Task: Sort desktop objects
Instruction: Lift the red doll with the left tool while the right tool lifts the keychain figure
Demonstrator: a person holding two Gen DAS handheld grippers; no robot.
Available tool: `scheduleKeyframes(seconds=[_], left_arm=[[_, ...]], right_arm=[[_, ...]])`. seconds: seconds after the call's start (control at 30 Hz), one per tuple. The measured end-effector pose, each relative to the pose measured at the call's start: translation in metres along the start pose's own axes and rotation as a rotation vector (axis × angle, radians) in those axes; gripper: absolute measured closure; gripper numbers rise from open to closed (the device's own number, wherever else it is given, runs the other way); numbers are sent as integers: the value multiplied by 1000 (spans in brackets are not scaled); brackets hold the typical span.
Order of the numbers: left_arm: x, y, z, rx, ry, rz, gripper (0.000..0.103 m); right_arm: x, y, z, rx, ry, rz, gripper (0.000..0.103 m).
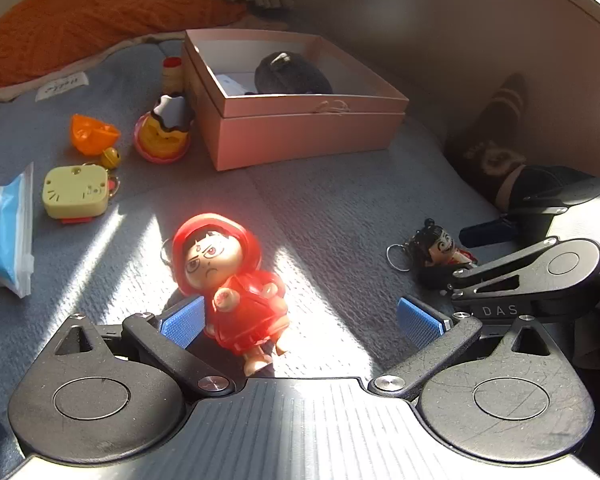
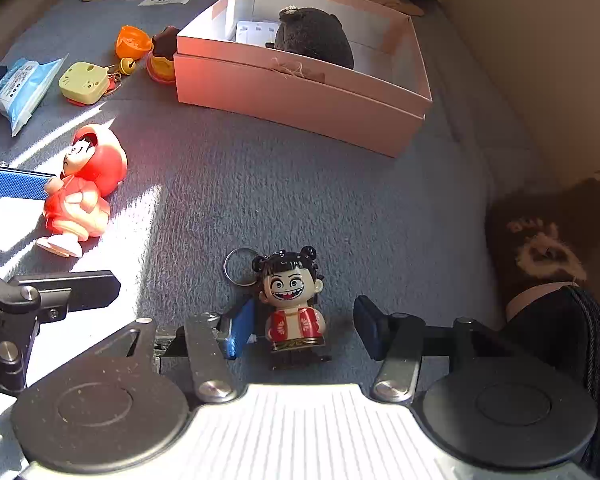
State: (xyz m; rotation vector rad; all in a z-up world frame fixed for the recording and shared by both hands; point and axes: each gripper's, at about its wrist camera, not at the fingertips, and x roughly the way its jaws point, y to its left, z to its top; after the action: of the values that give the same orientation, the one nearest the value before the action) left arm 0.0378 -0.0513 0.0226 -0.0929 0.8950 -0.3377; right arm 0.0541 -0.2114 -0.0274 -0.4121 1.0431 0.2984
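A red-hooded figurine (image 1: 228,280) lies on its back on the grey blanket between the open jaws of my left gripper (image 1: 300,320); the left blue pad (image 1: 182,322) is next to its body. It also shows in the right wrist view (image 2: 82,192). A small grinning keychain doll with black hair buns (image 2: 294,304) stands between the open jaws of my right gripper (image 2: 304,328), touching neither pad; it also shows in the left wrist view (image 1: 440,248). The pink open box (image 1: 300,128) holds a dark plush (image 1: 290,76).
On the left lie an orange capsule half (image 1: 92,132), a yellow-and-pink pudding toy (image 1: 164,132), a pale yellow square toy with a bell (image 1: 76,192) and a blue tissue pack (image 1: 8,228). A brown slipper (image 2: 548,232) lies at the right. An orange blanket (image 1: 100,12) lies behind.
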Motion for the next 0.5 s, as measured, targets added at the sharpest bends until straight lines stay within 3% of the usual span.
scheduleKeyframes(seconds=[0.13, 0.33, 0.5], left_arm=[[-1, -6, 3, 1, -9, -22, 0], [10, -10, 8, 2, -12, 33, 0], [30, 13, 9, -156, 89, 10, 0]], right_arm=[[0, -1, 1, 9, -4, -1, 48], [0, -4, 1, 21, -8, -3, 47], [-1, -4, 0, 21, -13, -6, 47]])
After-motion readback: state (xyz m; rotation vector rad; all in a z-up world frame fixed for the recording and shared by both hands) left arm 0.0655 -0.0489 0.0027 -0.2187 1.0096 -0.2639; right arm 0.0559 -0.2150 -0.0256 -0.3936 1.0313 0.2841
